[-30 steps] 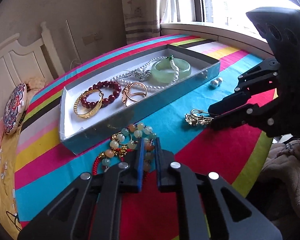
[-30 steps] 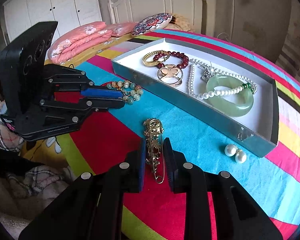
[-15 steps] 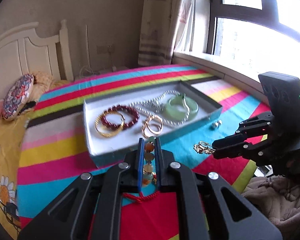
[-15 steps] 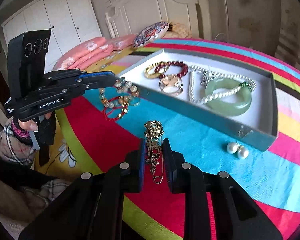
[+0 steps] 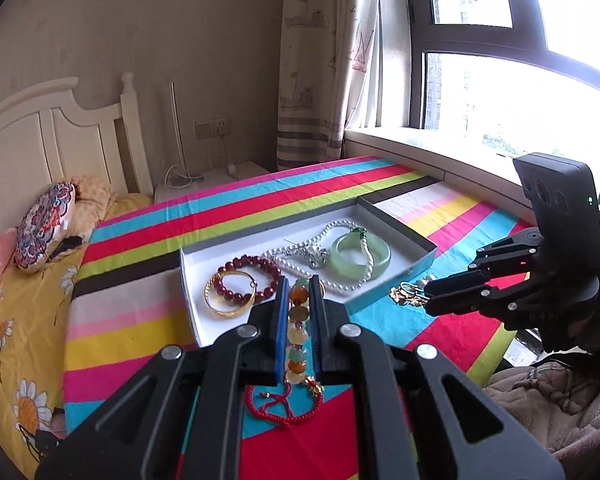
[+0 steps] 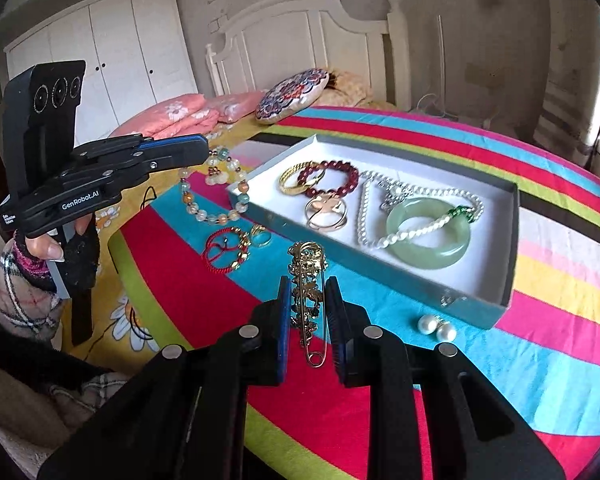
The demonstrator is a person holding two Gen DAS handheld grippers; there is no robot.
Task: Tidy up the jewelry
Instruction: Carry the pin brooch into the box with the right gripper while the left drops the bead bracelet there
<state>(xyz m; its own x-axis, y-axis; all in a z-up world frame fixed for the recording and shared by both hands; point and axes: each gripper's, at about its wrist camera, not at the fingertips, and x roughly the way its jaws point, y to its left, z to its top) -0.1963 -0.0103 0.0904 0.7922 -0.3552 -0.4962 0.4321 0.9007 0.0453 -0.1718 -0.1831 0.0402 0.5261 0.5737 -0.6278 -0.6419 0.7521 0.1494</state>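
My left gripper is shut on a string of orange, green and pale beads, held in the air near the tray's near-left corner; the beads hang in a loop in the right wrist view. My right gripper is shut on a gold brooch pin, lifted above the table; it also shows in the left wrist view. The shallow white tray holds a jade bangle, a pearl necklace, a dark red bead bracelet, a gold bangle and a gold ring piece.
A red cord bracelet and a small gold ring lie on the striped cloth left of the tray. Two pearl earrings lie by the tray's near corner. A bed with pillows stands beyond the table; a window is on the far side.
My left gripper has lifted the bead string off the table and risen higher, leaving the red cord bracelet behind. My right gripper has risen with the brooch pin in it.
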